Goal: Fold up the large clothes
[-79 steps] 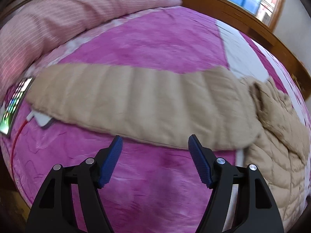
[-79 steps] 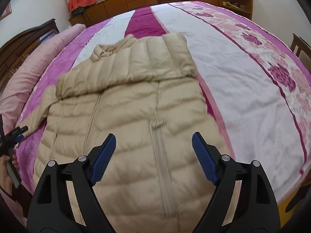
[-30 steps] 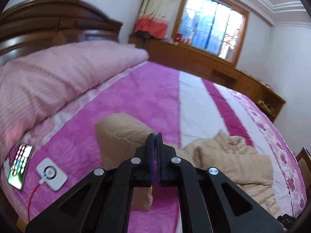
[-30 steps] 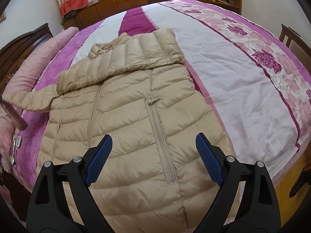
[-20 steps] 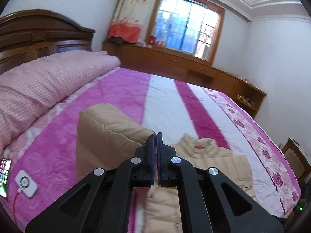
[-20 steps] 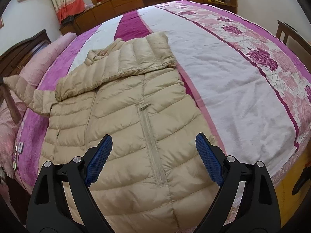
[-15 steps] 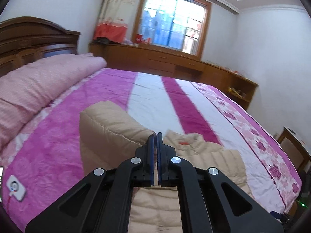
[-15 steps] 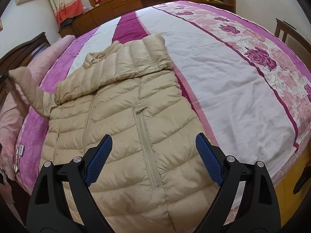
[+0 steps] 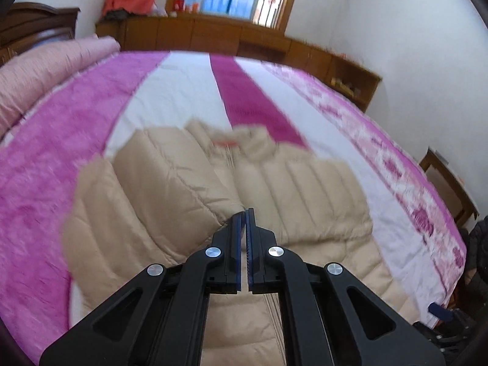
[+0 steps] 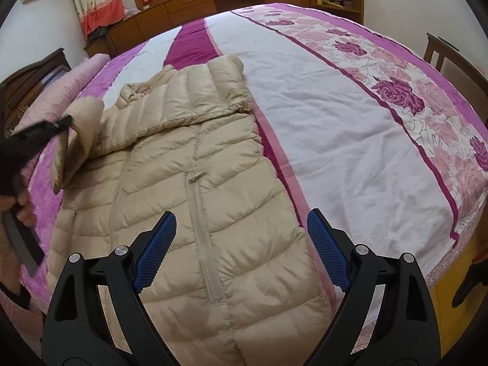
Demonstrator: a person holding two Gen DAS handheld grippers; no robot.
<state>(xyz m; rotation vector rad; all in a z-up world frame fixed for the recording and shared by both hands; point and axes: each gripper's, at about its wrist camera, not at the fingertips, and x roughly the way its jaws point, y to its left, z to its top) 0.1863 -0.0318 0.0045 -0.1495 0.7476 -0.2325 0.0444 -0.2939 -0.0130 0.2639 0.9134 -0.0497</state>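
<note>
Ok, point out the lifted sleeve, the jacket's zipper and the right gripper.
lifted sleeve (image 10: 82, 125), right wrist view, on its raised cuff end.
zipper (image 10: 202, 231), right wrist view, midway along its length.
right gripper (image 10: 241, 228), right wrist view, midway between its open jaws.

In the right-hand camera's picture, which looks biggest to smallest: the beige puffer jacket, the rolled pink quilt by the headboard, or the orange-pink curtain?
1. Beige puffer jacket, largest by far, though it lies nearest the camera.
2 and 3. Rolled pink quilt and curtain look alike in size; both are far off, so I would not rank them.
</note>
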